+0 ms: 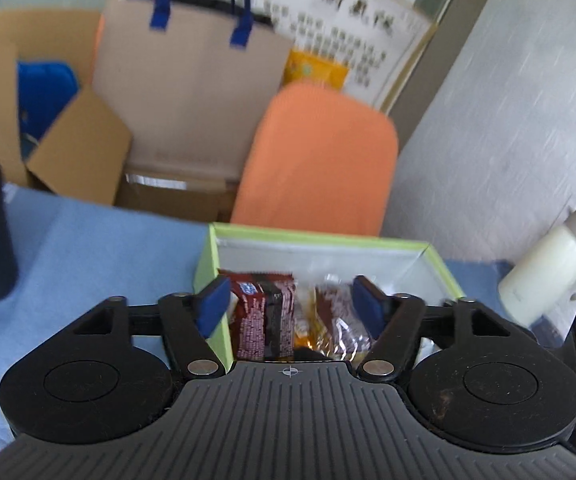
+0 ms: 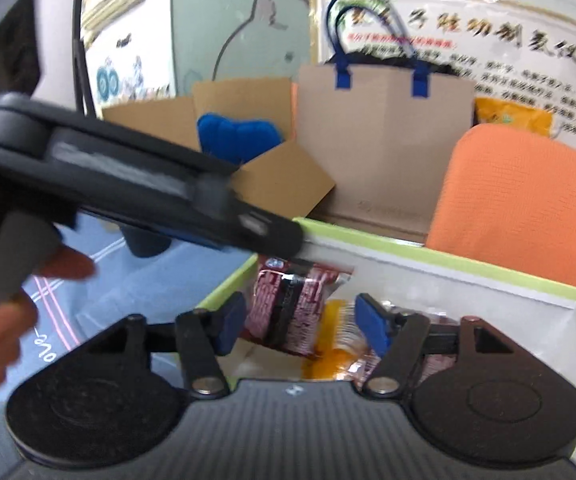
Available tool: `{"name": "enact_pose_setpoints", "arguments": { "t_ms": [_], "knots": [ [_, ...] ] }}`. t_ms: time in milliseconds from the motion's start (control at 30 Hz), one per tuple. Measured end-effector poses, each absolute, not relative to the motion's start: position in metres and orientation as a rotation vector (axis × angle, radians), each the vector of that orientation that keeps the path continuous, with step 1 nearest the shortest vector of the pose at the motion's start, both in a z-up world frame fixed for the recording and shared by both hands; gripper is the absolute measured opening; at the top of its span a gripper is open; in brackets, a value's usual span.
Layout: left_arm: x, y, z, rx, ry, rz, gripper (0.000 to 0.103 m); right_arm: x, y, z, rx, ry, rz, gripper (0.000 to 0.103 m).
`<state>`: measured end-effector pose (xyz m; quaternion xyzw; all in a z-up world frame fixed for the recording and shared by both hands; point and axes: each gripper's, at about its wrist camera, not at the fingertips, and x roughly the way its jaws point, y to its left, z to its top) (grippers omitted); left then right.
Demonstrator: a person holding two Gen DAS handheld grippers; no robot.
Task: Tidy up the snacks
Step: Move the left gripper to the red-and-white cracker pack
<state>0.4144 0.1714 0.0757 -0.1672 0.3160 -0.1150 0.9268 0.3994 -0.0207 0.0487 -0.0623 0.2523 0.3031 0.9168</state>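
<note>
While both grippers hover above the green-rimmed box (image 1: 329, 240), neither grasps anything: the left gripper (image 1: 292, 306) has its blue pads spread with only air between them, and the right gripper (image 2: 300, 326) stands likewise released over the same box. A person's hand (image 2: 12, 300) holds the left tool, which crosses the right wrist view just left of the box.

Inside the box, toward its near left corner, sits a dark red and black snack packet (image 1: 266, 316), upright and slightly tilted. Just right of it lies a crinkled red foil packet (image 1: 337, 322), with an orange wrapper (image 2: 333, 340) between and below them. The box's white inner walls show on the far side and right, so that half looks unfilled.

Judging from this, the snacks are dropped in and the hands should lift straight clear of the rim, avoiding each other, before fetching more. Foil packets will likely slip and crumple, so grip them at the middle, gently.
</note>
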Motion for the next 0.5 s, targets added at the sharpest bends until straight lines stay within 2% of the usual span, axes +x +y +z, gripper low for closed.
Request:
{"name": "enact_pose_setpoints", "arguments": {
  "t_ms": [100, 233, 500],
  "knots": [
    [0.382, 0.181, 0.08, -0.381, 0.607, -0.252, 0.065, 0.369, -0.044, 0.054, -0.114, 0.471, 0.615, 0.08],
    [0.339, 0.186, 0.06, -0.406, 0.65, -0.271, 0.067, 0.313, -0.068, 0.045, -0.067, 0.47, 0.64, 0.092],
    [0.307, 0.182, 0.001, -0.435, 0.821, -0.309, 0.063, 0.222, -0.048, 0.013, -0.051, 0.569, 0.775, 0.09]
  ]
}}
